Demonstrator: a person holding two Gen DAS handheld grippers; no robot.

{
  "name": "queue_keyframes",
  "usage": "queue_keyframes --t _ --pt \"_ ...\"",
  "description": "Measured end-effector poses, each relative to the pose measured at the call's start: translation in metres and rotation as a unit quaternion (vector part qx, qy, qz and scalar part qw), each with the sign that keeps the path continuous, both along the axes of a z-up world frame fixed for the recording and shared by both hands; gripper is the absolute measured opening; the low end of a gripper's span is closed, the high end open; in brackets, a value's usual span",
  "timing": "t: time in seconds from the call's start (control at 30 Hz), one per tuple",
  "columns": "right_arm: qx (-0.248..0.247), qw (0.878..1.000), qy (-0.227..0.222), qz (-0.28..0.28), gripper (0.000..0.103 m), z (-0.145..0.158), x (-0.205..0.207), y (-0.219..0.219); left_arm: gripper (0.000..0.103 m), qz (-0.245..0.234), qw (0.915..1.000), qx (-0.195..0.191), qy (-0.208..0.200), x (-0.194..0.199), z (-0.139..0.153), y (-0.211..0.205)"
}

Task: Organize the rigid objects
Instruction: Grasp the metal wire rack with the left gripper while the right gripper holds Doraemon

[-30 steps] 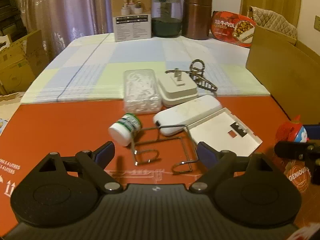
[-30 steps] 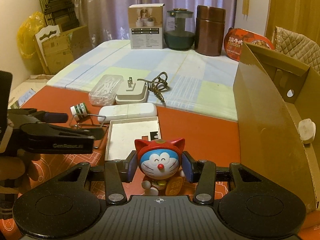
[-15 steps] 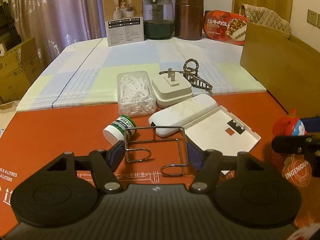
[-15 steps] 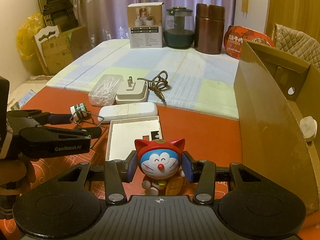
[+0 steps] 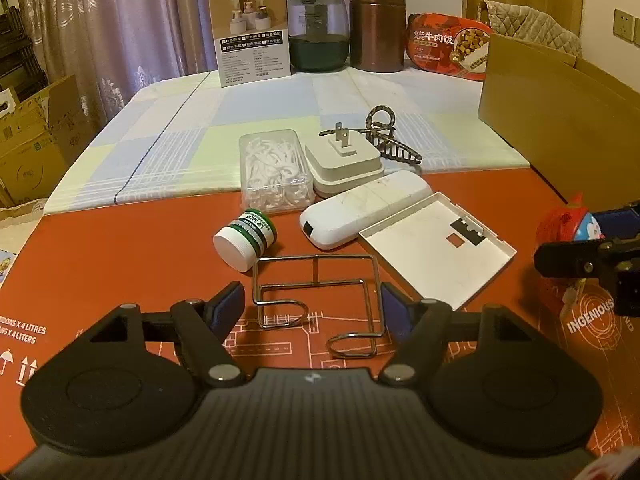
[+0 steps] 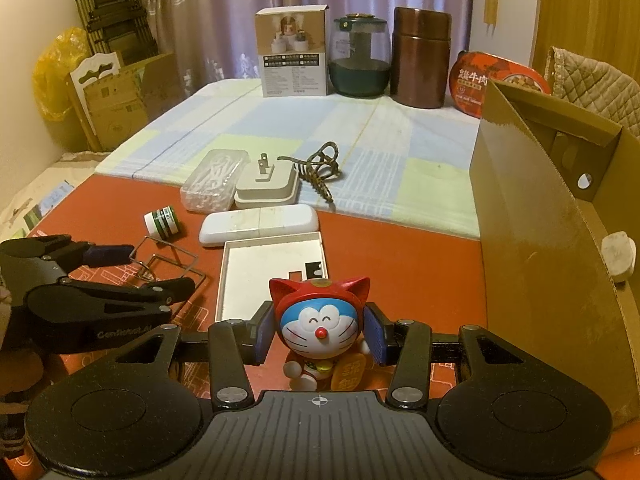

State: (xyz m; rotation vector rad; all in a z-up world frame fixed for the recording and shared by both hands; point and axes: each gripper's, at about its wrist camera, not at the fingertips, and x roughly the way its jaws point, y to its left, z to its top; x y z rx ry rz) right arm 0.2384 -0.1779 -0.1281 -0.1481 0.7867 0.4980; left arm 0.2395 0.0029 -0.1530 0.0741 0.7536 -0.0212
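A bent wire rack (image 5: 316,270) lies on the red mat between the fingers of my left gripper (image 5: 311,306). Its jaws are opening: the left pad stands clear of the wire and the right pad is close beside it. My right gripper (image 6: 319,336) is shut on a red-hooded blue cat figurine (image 6: 320,320) that stands upright on the mat. The figurine (image 5: 560,224) and the right gripper (image 5: 588,236) show at the right edge of the left wrist view. In the right wrist view the left gripper (image 6: 156,268) straddles the rack (image 6: 168,260).
Beyond the rack lie a lip salve jar (image 5: 246,240), a white case (image 5: 360,212), a flat white tray (image 5: 432,256), a clear box of picks (image 5: 274,176), a plug adapter (image 5: 344,160) and a hair claw (image 5: 388,140). An open cardboard box (image 6: 532,240) stands on the right.
My left gripper came forward over the wire rack and narrowed from wide open to close around it, then widened slightly. The right gripper and the figurine stayed still.
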Motion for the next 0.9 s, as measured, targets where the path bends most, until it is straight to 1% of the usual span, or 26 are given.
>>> queue_keyframes --t 0.13,0.17,0.2,0.4,0.7,0.9 --pt "0.001 1.0 0.0 0.0 0.044 0.0 0.001 0.0 0.069 -0.002 1.0 0.004 -0.002 0.003 0.0 -0.001" --pt "0.001 1.0 0.001 0.0 0.044 0.0 0.001 0.0 0.068 -0.002 1.0 0.006 -0.002 0.003 0.0 -0.001" --pt "0.001 1.0 0.001 0.0 0.044 0.0 0.001 0.0 0.064 -0.003 1.0 0.007 -0.003 0.003 0.0 -0.001" --pt "0.002 1.0 0.002 -0.002 0.044 0.0 0.001 -0.001 0.063 0.002 0.9999 0.01 -0.009 0.0 0.004 0.001" --pt "0.011 1.0 -0.01 -0.011 0.044 0.006 0.0 -0.004 0.063 -0.002 0.9996 0.001 -0.027 -0.011 0.027 0.003" --pt "0.014 0.999 -0.026 -0.013 0.044 0.019 -0.006 -0.002 0.063 -0.006 0.9994 0.001 -0.034 -0.019 0.05 -0.001"
